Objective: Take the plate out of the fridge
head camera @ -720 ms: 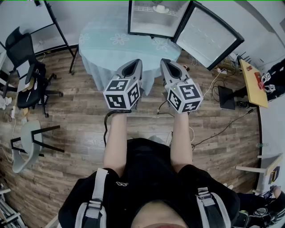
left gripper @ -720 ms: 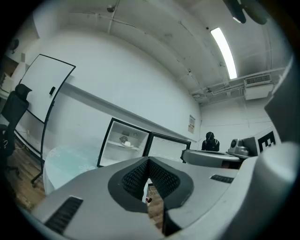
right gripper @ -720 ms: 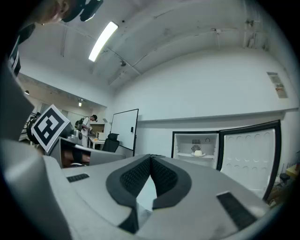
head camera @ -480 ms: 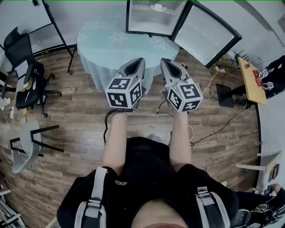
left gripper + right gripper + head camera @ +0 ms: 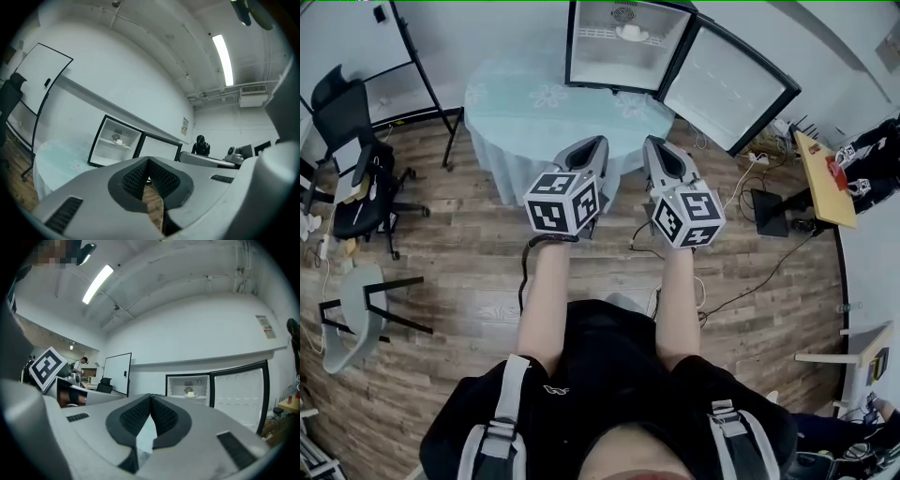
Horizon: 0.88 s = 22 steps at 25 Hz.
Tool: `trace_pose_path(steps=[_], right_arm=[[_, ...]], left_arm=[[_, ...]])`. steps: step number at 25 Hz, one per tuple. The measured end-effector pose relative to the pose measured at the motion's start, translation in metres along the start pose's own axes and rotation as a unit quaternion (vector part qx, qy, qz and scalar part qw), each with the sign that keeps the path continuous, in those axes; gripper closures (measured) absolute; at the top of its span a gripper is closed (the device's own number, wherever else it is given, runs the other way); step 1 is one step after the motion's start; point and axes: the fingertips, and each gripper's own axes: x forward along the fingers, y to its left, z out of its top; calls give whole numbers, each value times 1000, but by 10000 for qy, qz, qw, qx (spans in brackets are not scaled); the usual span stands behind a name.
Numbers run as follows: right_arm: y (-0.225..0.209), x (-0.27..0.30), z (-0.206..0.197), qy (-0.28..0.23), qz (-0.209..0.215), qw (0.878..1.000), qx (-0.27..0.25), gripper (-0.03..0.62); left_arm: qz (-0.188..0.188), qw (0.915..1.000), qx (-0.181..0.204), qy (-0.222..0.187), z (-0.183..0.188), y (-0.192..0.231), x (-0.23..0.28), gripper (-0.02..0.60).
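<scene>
Head view steeply down; gripper views forward; all share fridge (image 5: pixel 614 66).

I see a round table draped in pale blue flowered cloth (image 5: pixel 534 103) on the wood-plank floor (image 5: pixel 441 244). On its far edge sits a small black-framed fridge (image 5: pixel 572 45), door open, with a white plate (image 5: pixel 630 34) on its upper shelf (image 5: pixel 598 37).

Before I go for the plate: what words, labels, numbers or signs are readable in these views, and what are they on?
No text is readable in any view.
Wall notice above the open fridge door: print too small and blurred to read in both gripper views.
Cubes on the left gripper and right gripper: black-and-white square markers only, no letters or numbers.
</scene>
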Motion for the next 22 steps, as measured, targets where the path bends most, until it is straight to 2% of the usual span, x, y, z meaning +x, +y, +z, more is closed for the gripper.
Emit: trace_pose_path(steps=[3,8,13,17,22], right_arm=[[0,3,-3,74,-4,10000,-62,588],[-13,3,-4,105,-90,9999,-21,588],[-33,14,-1,44,-173,9998,90,588],[-36,36,3,66,-111,9997,-228,588],[-54,61,6,48,-65,9994,-323,588]], left_arm=[[-37,9997,-239,-31,4,6,3,580],[-152,9990,-420,4,0,5,15,580],[-241,9986,-455,91,1,8,33,580],[-160,9988,-457,93,6,25,51,580],[-167,9985,-520,-6,17,41,77,580]])
